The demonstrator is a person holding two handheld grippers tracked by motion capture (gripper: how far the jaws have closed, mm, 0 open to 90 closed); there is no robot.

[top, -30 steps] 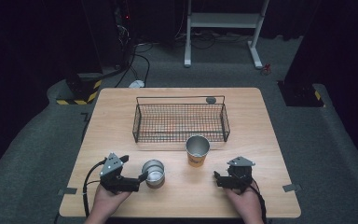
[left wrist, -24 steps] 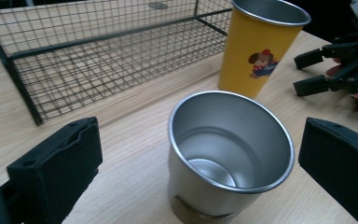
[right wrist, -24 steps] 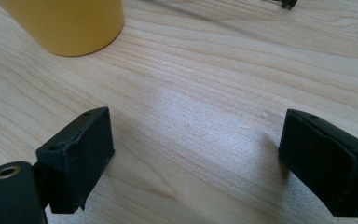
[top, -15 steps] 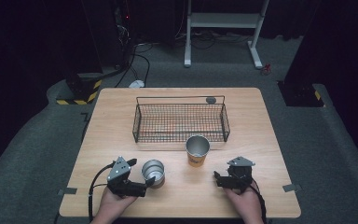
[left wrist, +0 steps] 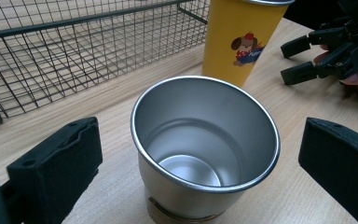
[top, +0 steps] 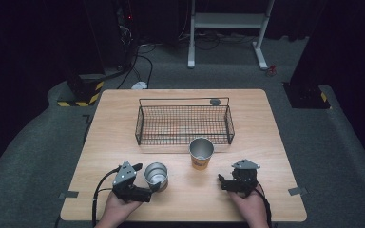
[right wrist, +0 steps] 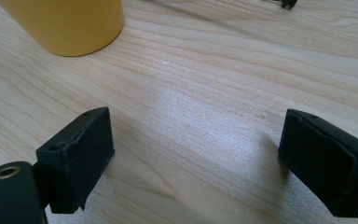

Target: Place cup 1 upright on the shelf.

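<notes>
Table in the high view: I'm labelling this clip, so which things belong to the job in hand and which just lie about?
In the job:
steel cup, between the open left gripper jaws
yellow cup
basket

Lying about:
small grey disc behind the basket
right gripper, open over bare table

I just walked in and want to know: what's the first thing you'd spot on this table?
Most likely the shiny steel cup, standing upright and empty near the front edge, with the left gripper open around it. Just behind it to the right stands a taller yellow cup with a cartoon dog on its side, close in front of the black wire basket in the middle of the wooden table. The right gripper waits open over bare wood.
</notes>
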